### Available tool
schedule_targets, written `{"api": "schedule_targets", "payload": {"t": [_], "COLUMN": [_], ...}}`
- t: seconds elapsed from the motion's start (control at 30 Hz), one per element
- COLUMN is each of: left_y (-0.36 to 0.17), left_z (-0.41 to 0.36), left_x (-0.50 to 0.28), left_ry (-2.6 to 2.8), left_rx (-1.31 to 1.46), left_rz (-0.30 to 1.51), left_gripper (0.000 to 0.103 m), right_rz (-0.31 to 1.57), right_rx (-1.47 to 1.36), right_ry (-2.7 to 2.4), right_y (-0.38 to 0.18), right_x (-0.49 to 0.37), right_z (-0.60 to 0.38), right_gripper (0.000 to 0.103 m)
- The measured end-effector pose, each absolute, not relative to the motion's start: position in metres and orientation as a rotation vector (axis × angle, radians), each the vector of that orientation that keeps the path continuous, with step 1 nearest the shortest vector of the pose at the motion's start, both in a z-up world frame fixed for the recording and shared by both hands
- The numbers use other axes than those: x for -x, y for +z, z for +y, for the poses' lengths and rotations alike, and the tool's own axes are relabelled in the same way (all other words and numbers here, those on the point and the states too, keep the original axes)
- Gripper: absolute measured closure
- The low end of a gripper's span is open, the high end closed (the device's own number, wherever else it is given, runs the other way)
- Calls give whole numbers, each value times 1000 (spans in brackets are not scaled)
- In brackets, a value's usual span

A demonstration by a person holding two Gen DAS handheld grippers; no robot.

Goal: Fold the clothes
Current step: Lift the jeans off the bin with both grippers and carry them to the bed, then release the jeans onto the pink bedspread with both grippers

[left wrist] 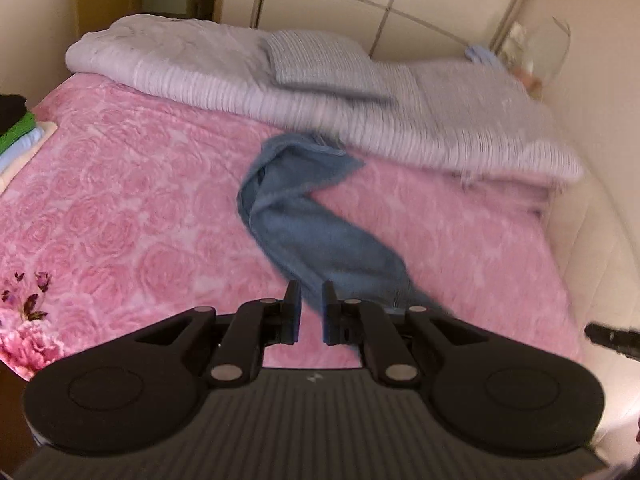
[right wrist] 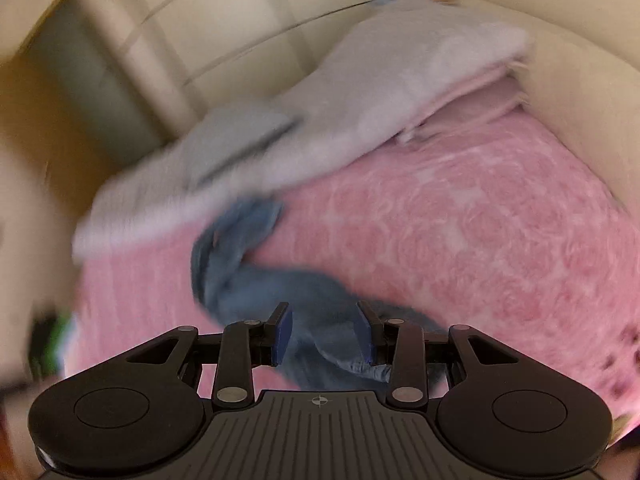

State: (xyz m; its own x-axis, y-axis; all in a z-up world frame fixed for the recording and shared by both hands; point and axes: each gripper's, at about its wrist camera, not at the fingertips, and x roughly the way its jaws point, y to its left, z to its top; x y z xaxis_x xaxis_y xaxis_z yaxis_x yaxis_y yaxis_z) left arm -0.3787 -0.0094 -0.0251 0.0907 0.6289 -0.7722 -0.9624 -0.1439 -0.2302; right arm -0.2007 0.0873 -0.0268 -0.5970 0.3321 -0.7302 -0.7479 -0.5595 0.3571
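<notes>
- Pink rose-patterned bedspread (left wrist: 132, 200) covers a bed that fills both views, with a pale grey ribbed blanket (left wrist: 224, 80) heaped along its far side and cream wardrobe doors (left wrist: 380, 4) behind.
- At the far left edge sits a small stack of folded clothes (left wrist: 18, 128), green, black and light blue, which suggests some pieces are already done.
- One crumpled blue denim-like garment (left wrist: 304, 220) lies twisted on the bedspread, its far end bunched against the grey blanket, its near end running toward both tools.
- Step in hand, as I read it: laying out a fresh piece, before any fold is made.
- Left gripper (left wrist: 311, 312) has its jaws nearly together; the near end of the garment passes between or just behind them, though blur leaves it unclear whether cloth is actually pinched.
- Right gripper (right wrist: 324, 332) stands with jaws apart, nothing pressed between them, the garment's near end lying directly beyond the gap.
- Next move likely calls for catching two corners or a hem and pulling the cloth flat.
</notes>
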Motion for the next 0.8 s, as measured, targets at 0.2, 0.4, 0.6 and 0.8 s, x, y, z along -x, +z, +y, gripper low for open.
{"api": "schedule_targets", "payload": {"t": [0.2, 0.4, 0.6, 0.8], "left_y": [-52, -66, -66, -58], "left_z": [-51, -107, -164, -198], "left_x": [333, 308, 301, 303], "left_ry": [1422, 1393, 1409, 1434], "left_rx": [910, 863, 798, 771], "left_rz": [616, 733, 766, 768], "left_gripper": [97, 97, 95, 93], "right_rz": [934, 919, 926, 905], "right_rx": [1072, 1161, 1199, 1226], "right_ry": [2128, 2092, 2111, 2152], "right_y": [-74, -90, -93, -99], "right_x": [161, 134, 116, 112], "right_z": [47, 22, -8, -33], "right_gripper": [65, 65, 65, 65]}}
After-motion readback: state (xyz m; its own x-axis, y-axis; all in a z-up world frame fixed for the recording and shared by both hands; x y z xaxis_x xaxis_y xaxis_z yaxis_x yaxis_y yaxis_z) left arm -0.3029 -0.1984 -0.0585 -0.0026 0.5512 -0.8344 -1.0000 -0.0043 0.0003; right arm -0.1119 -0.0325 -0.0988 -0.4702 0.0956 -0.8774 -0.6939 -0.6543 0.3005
